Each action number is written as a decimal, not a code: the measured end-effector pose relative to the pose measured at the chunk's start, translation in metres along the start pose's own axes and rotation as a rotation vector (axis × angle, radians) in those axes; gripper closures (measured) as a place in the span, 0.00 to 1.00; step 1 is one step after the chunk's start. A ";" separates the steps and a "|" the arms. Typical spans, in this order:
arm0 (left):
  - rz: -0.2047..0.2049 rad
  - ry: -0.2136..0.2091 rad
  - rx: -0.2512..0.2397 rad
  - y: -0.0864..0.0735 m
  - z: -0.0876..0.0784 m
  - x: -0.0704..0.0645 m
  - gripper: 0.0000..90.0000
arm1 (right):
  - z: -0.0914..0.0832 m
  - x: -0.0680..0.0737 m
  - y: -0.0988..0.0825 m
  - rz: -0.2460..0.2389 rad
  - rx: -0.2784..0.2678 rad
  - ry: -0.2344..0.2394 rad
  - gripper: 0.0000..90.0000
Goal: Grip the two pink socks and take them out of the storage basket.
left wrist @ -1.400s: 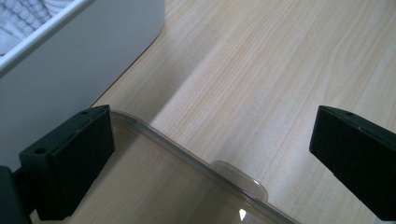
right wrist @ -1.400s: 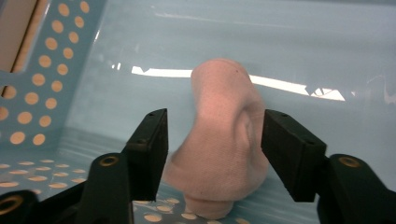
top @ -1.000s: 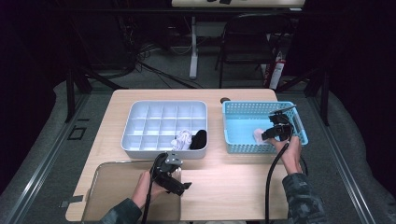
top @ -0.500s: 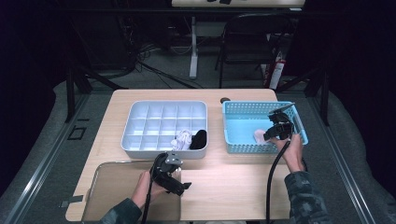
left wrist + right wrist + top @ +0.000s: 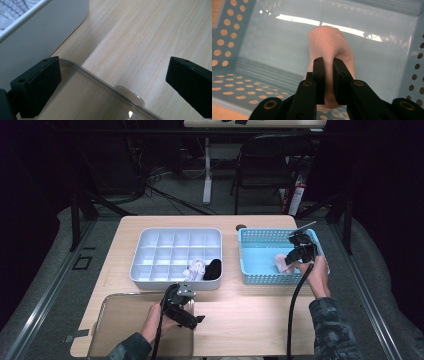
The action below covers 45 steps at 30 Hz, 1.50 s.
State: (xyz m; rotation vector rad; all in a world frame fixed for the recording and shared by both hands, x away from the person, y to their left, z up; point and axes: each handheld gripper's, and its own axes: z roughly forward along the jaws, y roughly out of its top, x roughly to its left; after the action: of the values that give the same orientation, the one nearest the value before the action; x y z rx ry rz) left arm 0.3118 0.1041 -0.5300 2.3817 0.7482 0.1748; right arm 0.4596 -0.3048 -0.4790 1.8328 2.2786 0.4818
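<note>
A light wooden table (image 5: pixel 260 305) carries a white divided tray (image 5: pixel 175 256), a blue perforated basket (image 5: pixel 260 262) and a clear lid (image 5: pixel 120 320).

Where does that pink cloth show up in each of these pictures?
High view: the pink cloth lies at the right, inside the blue basket, pinched by the right gripper.
Left gripper view: not in it.
Right gripper view: centre, the cloth squeezed between the black jaws.
Shared landmark: the blue basket with its holed walls.
</note>
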 end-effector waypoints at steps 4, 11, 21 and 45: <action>0.001 -0.003 0.000 0.000 0.000 0.000 0.00 | -0.007 -0.001 0.007 -0.011 0.008 -0.005 0.91; 0.003 -0.002 0.003 0.000 0.000 0.000 0.00 | -0.016 -0.003 0.019 -0.010 0.020 -0.013 0.91; 0.007 -0.005 0.006 0.000 0.001 -0.001 0.00 | -0.038 -0.001 0.027 -0.033 0.023 -0.030 0.91; 0.007 -0.005 0.007 0.001 0.002 -0.001 0.00 | -0.101 0.013 0.008 -0.087 -0.052 0.004 0.91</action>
State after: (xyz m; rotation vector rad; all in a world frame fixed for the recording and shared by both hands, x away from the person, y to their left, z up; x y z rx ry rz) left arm 0.3125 0.1021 -0.5315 2.3911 0.7397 0.1693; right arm 0.4298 -0.3047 -0.3818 1.7017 2.3143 0.5264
